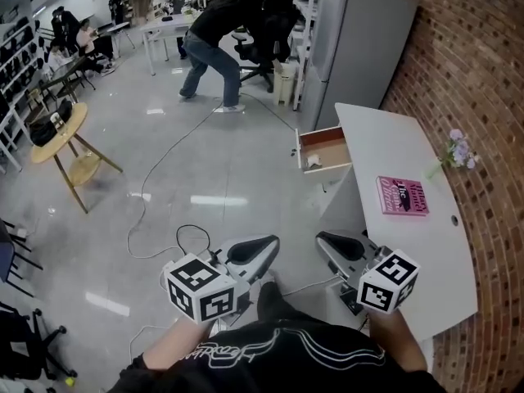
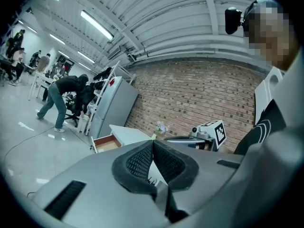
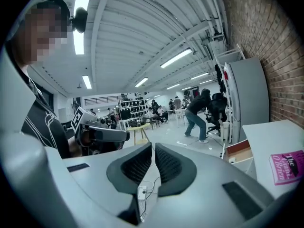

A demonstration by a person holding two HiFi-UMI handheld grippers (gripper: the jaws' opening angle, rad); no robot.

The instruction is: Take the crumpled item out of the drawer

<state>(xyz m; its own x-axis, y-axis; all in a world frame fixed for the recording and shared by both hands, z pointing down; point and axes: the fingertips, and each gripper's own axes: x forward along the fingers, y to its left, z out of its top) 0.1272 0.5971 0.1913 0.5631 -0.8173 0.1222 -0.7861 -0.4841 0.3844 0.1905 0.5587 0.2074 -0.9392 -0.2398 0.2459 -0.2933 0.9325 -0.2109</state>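
Along the brick wall [image 1: 483,72] at three o'clock in the head view runs a long white desk [image 1: 409,252], and its drawer [image 1: 323,146] with a wood-coloured inside stands pulled open over the floor, at about one o'clock from the grippers. A small white crumpled item [image 1: 314,164] lies inside the drawer, in its seven o'clock corner, well apart from both grippers. On the desk top a pink book [image 1: 403,196] lies flat; its cover carries white lettering too small to read. A sprig of pale purple flowers [image 1: 458,150] sits at the book's one o'clock, against the bricks. The glossy grey floor [image 1: 205,187] reflects the ceiling lights, and a thin cable [image 1: 160,166] snakes across it. A round wooden table [image 1: 57,133] stands at ten o'clock, a tall grey cabinet [image 1: 360,31] at twelve beyond the desk, and a person [image 1: 217,35] bends over near an office chair at eleven. The left gripper [image 1: 250,252] and right gripper [image 1: 340,248] hover low over the floor, each with jaws pressed together on nothing, and their cubes bear black-and-white square markers
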